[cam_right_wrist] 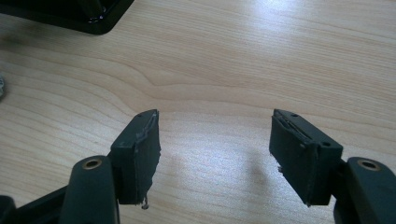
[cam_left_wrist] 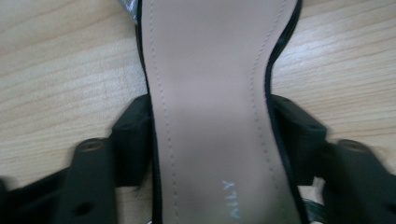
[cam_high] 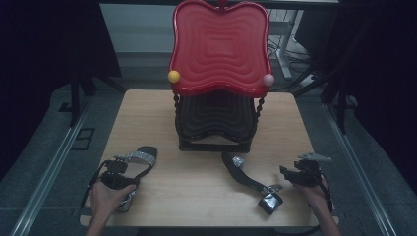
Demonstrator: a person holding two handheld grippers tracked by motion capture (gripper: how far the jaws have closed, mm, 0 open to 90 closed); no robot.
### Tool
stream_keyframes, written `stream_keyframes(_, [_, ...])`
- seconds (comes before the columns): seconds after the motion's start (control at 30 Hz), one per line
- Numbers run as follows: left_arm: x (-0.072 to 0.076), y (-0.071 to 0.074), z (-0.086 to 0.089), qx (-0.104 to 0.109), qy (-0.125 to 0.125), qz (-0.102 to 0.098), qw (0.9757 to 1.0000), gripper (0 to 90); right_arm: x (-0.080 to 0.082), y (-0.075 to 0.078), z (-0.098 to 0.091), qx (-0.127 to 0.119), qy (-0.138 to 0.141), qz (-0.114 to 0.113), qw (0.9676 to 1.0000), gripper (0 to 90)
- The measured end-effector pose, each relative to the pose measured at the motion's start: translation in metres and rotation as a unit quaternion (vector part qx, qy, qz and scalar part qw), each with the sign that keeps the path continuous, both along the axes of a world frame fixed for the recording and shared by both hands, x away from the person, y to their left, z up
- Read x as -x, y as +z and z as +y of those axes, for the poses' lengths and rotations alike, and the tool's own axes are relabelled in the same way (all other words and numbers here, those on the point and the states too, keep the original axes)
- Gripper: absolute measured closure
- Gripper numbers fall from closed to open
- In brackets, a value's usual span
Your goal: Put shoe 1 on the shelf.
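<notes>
A black sandal (cam_high: 142,156) with a glittery silver strap lies at the table's front left. My left gripper (cam_high: 123,166) stands open over its narrow waist. In the left gripper view the beige insole (cam_left_wrist: 210,70) fills the gap of my left gripper (cam_left_wrist: 211,135), with one jaw on each side against the sole's edges. A second black sandal (cam_high: 248,177) lies on its side right of centre, heel towards the front. My right gripper (cam_high: 289,173) hovers open just right of it, and in the right gripper view my right gripper (cam_right_wrist: 215,144) has bare wood between its jaws.
A two-tier stand rises at the middle back of the wooden table (cam_high: 196,196), with a red wavy tray (cam_high: 220,49) on top and a black tray (cam_high: 216,118) below. Its black base corner (cam_right_wrist: 88,14) shows far ahead of my right gripper. Dark floor surrounds the table.
</notes>
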State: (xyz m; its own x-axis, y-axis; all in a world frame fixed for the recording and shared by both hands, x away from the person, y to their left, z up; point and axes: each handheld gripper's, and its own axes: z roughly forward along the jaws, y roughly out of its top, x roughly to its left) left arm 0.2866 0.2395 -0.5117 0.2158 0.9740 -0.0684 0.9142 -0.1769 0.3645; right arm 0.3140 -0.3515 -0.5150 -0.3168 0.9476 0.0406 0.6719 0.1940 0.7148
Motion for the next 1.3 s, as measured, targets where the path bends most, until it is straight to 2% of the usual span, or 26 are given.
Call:
stream_keyframes(0.13, [-0.001,0.001,0.001,-0.001,0.002,0.002,1.0000,40.6,0.000,0.000,0.000,0.001,0.001,0.000,1.0000,33.6])
stream_keyframes(0.27, [0.000,0.001,0.004,0.010,-0.002,-0.001,0.9999,41.7,0.000,0.000,-0.001,-0.001,-0.001,-0.001,1.0000,33.7])
stream_keyframes(0.33, [0.000,0.002,0.007,0.024,-0.010,0.001,0.9997,42.0,0.000,0.000,-0.001,-0.001,-0.002,0.000,1.0000,33.7])
stream_keyframes(0.47, [0.001,0.009,0.013,0.070,-0.021,0.001,0.9974,42.2,0.000,0.000,-0.002,-0.001,-0.003,0.000,1.0000,33.7])
stream_keyframes(0.6, [0.003,0.023,0.020,0.110,-0.031,-0.004,0.9934,42.3,0.000,0.000,-0.002,-0.001,-0.003,0.000,1.0000,33.7])
stream_keyframes(0.7, [0.005,0.031,0.025,0.140,-0.034,-0.010,0.9895,42.3,0.000,0.000,-0.002,-0.002,-0.003,0.000,1.0000,33.7])
stream_keyframes(0.8, [0.007,0.038,0.031,0.168,-0.034,-0.019,0.9851,42.4,0.000,0.000,-0.002,-0.002,-0.003,-0.001,1.0000,33.7])
stream_keyframes(0.87, [0.007,0.041,0.035,0.190,-0.030,-0.024,0.9810,42.4,0.000,0.000,-0.002,-0.003,-0.004,-0.002,1.0000,33.7])
stream_keyframes(1.1, [0.005,0.049,0.044,0.225,-0.025,-0.035,0.9733,42.4,0.000,0.000,-0.003,-0.004,-0.005,-0.001,1.0000,33.7])
stream_keyframes(1.23, [0.000,0.061,0.048,0.241,-0.025,-0.048,0.9691,42.4,-0.001,0.000,-0.003,-0.004,-0.006,-0.001,1.0000,33.7])
stream_keyframes(1.3, [-0.004,0.069,0.050,0.250,-0.027,-0.056,0.9662,42.4,-0.001,0.000,-0.003,-0.004,-0.006,-0.001,1.0000,33.7])
